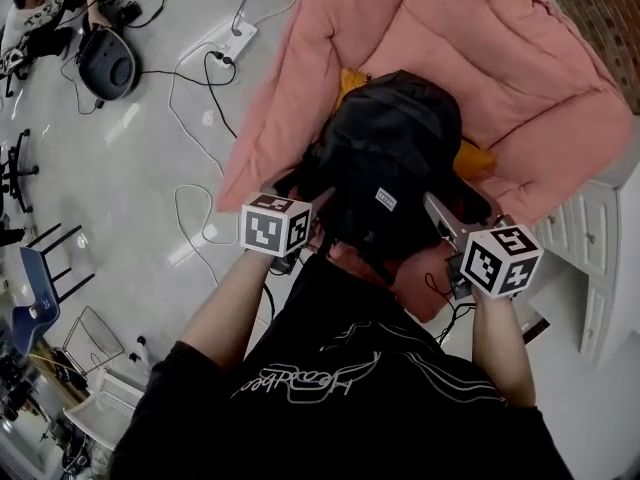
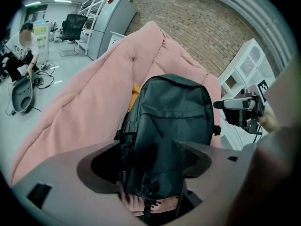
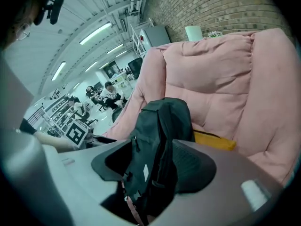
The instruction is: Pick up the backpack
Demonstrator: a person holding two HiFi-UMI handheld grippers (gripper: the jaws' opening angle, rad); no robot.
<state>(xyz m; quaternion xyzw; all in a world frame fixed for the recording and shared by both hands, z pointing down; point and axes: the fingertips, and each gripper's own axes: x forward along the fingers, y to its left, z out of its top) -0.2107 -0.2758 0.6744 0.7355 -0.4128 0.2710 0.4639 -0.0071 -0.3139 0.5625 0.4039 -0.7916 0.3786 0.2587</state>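
A black backpack (image 1: 385,158) stands upright on the seat of a pink armchair (image 1: 520,68), leaning on its backrest. My left gripper (image 1: 312,213) is at the pack's lower left side and my right gripper (image 1: 440,218) at its lower right. In the left gripper view the backpack (image 2: 169,121) fills the gap between the wide jaws of the left gripper (image 2: 150,159), and the pads do not press on it. In the right gripper view the backpack (image 3: 160,126) shows edge-on between the spread jaws of the right gripper (image 3: 150,164), also not gripped.
A yellow cushion (image 1: 478,156) lies behind the pack. A white cabinet (image 1: 600,248) stands right of the armchair. Cables (image 1: 190,88) and a power strip (image 1: 232,38) lie on the grey floor to the left. A person (image 1: 40,8) sits at the far left.
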